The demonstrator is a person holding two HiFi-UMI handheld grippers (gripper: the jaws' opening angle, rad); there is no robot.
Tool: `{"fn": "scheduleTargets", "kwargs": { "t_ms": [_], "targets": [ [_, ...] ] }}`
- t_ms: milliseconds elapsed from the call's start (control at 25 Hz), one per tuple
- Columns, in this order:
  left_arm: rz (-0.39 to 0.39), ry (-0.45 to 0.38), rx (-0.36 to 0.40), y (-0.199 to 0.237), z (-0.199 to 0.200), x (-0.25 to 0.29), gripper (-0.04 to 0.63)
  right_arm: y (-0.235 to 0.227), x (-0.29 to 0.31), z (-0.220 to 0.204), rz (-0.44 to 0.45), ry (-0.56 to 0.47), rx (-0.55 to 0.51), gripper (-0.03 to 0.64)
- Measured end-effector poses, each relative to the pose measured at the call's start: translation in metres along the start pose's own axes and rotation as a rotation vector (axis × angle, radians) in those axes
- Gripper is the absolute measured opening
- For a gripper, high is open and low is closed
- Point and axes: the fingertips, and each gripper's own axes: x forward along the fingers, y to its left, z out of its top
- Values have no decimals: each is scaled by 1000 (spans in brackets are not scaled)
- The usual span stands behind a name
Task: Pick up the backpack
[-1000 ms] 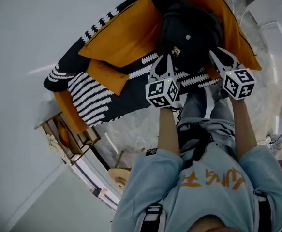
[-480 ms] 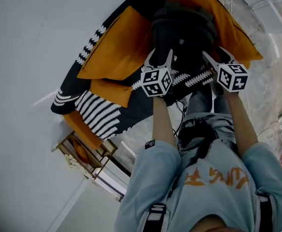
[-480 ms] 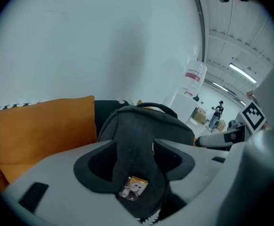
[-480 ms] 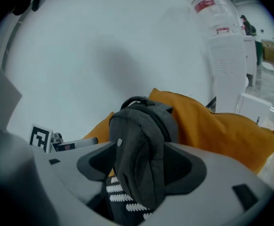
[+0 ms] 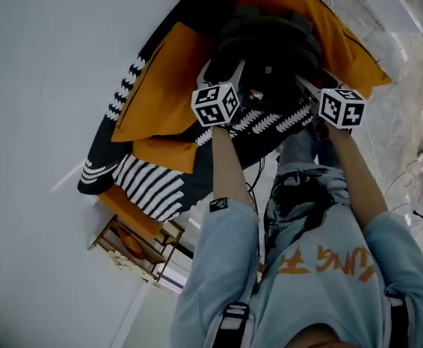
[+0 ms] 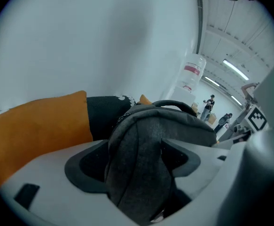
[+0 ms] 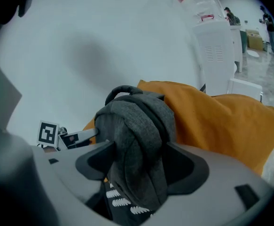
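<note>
Grey backpack [image 5: 269, 42], water bottle [image 6: 191, 74] red label unreadable, shirt [image 5: 320, 296] orange print illegible

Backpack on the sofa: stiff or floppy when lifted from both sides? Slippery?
Likely floppy: the backpack is soft grey fabric, bunched between the opening jaws of the left gripper and right gripper. It may sag between two holds. Its woven cloth probably grips well. It looks rounded, maybe filled, so perhaps not light.

The left gripper [image 6: 139, 155] has its jaws opening with a fold of the grey backpack [image 6: 174, 122] between them; an orange cushion [image 6: 38, 126] lies left of them.
</note>
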Motion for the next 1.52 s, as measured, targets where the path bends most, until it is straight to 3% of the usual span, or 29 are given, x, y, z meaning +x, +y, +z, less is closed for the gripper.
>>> {"fn": "scheduleTargets", "kwargs": {
  "t_ms": [160,400,560,920,1280,1520],
  "targets": [
    [-98,3,-11,0,0,14,336,-5,11,2,-18,27,-5,325],
    [-155,96,183,-8,4,30,342,-5,20,2,29,121,-7,319],
    [-140,136,215,-9,6,39,345,-4,22,3,32,183,8,269],
    [-87,62,112,-11,-4,6,261,14,14,-13,26,199,-75,186],
    [133,-38,-37,-29,-38,-79,225,35,-15,-40,123,294,-258,145],
    [240,-53,-155,-43,-75,-139,218,55,-38,-62,180,336,-403,121]
  ]
}}
